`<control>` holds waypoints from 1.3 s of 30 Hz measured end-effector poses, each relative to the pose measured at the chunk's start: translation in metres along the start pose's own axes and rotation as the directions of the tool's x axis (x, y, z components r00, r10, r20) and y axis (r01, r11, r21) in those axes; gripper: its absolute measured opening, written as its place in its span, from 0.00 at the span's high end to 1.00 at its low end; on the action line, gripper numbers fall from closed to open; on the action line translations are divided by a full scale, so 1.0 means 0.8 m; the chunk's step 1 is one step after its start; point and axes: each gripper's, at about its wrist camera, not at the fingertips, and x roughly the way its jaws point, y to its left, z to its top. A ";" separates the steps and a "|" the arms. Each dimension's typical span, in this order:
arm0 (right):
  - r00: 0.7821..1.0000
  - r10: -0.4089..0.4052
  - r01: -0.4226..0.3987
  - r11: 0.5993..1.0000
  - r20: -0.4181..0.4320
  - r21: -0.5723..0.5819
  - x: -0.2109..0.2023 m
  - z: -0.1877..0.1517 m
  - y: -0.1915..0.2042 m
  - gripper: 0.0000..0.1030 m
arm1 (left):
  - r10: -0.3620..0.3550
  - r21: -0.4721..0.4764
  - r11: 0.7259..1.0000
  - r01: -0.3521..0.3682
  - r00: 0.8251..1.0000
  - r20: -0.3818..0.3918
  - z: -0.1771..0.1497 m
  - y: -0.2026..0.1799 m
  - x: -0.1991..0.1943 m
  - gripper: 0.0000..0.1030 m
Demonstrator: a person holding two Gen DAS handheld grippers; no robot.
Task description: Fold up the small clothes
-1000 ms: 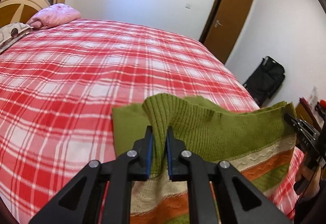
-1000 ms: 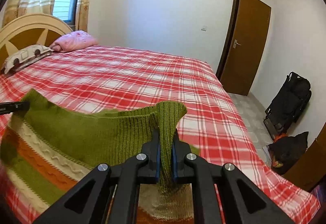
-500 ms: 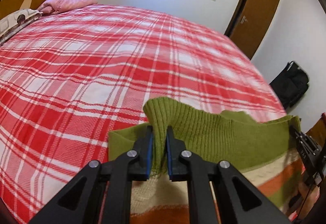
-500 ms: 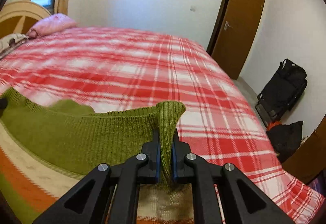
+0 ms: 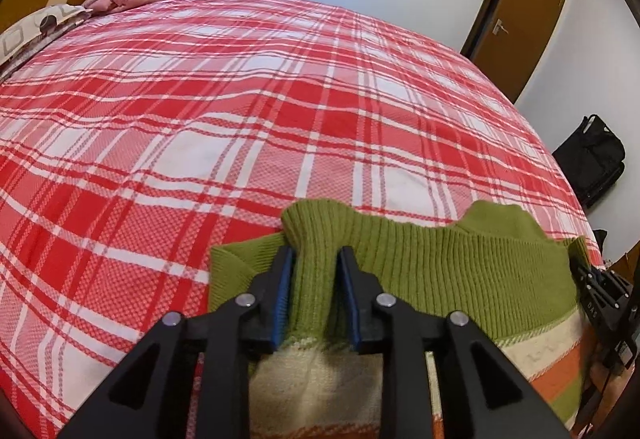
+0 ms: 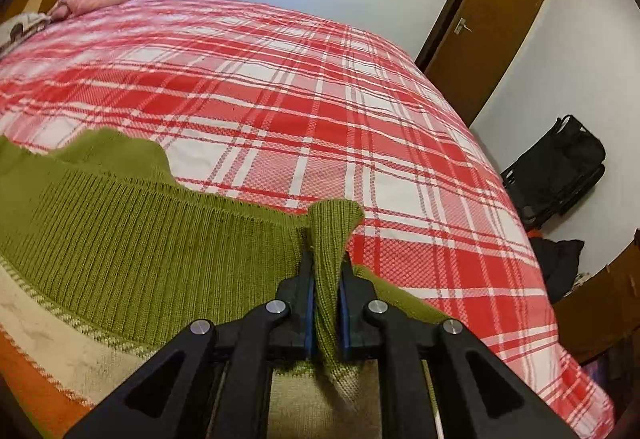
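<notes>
Now the left gripper (image 5: 315, 259) has just been opening, its jaws parted a little around a raised fold of the green sweater (image 5: 432, 263), which lies on the bed (image 5: 240, 111). Further right, the right gripper (image 6: 326, 271) pinches the hem's other corner between nearly closed jaws.

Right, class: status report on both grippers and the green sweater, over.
Left gripper just opening, sweater hem loose between jaws. Right gripper shut on hem. Sweater down on plaid bedspread. Nothing in the way.
</notes>
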 end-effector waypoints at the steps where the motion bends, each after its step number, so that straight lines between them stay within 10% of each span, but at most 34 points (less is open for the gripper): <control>1: 1.000 0.023 -0.023 1.000 0.005 0.008 -0.004 0.000 -0.004 0.90 | -0.001 0.008 1.000 0.001 1.000 -0.011 0.001 -0.001 -0.001 0.67; 8: 0.981 0.050 -0.097 0.964 0.190 0.248 -0.127 -0.042 -0.069 0.89 | 0.077 0.080 0.993 -0.083 0.994 0.074 0.000 0.005 -0.082 0.20; 19: 0.973 0.222 -0.232 0.946 0.069 0.229 -0.163 -0.172 0.004 0.89 | 0.087 0.098 0.991 -0.090 0.995 0.041 -0.118 -0.005 -0.143 0.19; 31: 0.970 0.202 -0.229 0.945 0.132 0.236 -0.162 -0.193 0.006 0.87 | 0.132 0.079 0.988 -0.130 0.991 -0.014 -0.164 0.007 -0.136 0.19; 39: 0.974 0.199 -0.219 0.946 0.106 0.238 -0.165 -0.186 0.008 0.82 | 0.030 -0.133 0.991 -0.025 0.999 0.039 -0.173 0.052 -0.167 0.18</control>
